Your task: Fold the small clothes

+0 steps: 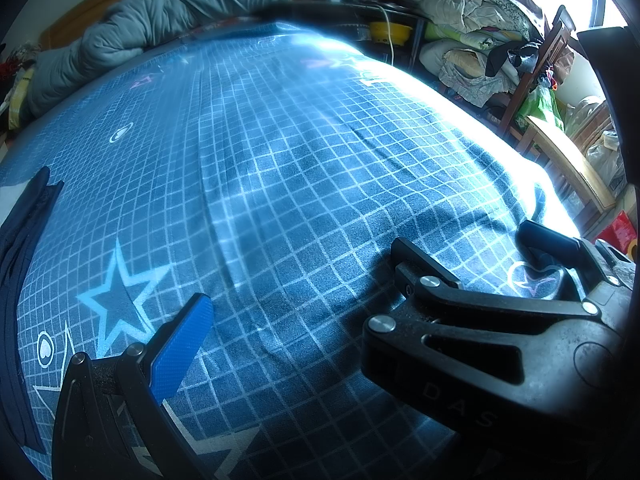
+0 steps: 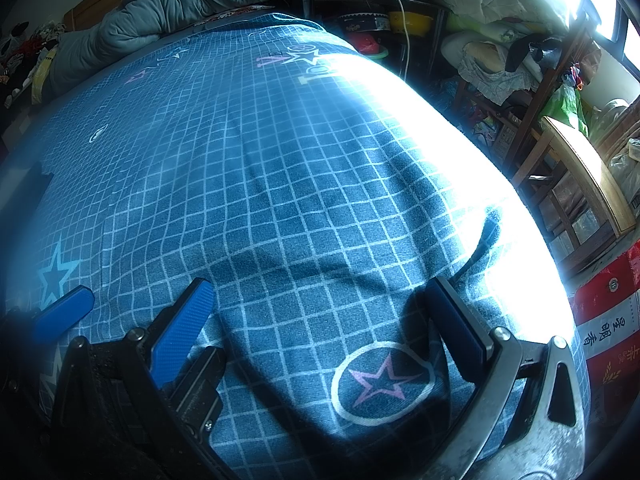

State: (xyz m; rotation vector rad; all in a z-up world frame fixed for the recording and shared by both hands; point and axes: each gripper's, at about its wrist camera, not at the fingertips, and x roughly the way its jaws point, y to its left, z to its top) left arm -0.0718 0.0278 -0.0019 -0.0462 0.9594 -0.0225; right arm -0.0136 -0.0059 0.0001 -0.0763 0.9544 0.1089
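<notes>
**Both tongs released over the bed, garment off to the left**

While you hold the two grippers side by side above the near part of the bed (image 2: pixel 280 160), neither one grasps anything. Your right gripper (image 2: pixel 320 286) is released: its blue pads (image 2: pixel 180 332) stand wide apart, with only the checked sheet and a printed pink star between them. Your left gripper (image 1: pixel 316 300) shows one blue pad (image 1: pixel 182 344) set far out to the side. Its partner is hidden behind the black linkage of the right gripper, which crosses the left wrist view. It reads as released too, with bare sheet beside that pad.

The dark navy garment (image 1: pixel 16 264) lies flat on the sheet toward the bed's left edge. It is well apart from both grippers and only its border shows (its shape cannot be made out).

A rolled grey quilt (image 1: pixel 160 20) lies along the far edge of the bed. Strong sunlight washes out the right edge, and a wooden chair (image 2: pixel 580 168) stands just beyond it.
</notes>
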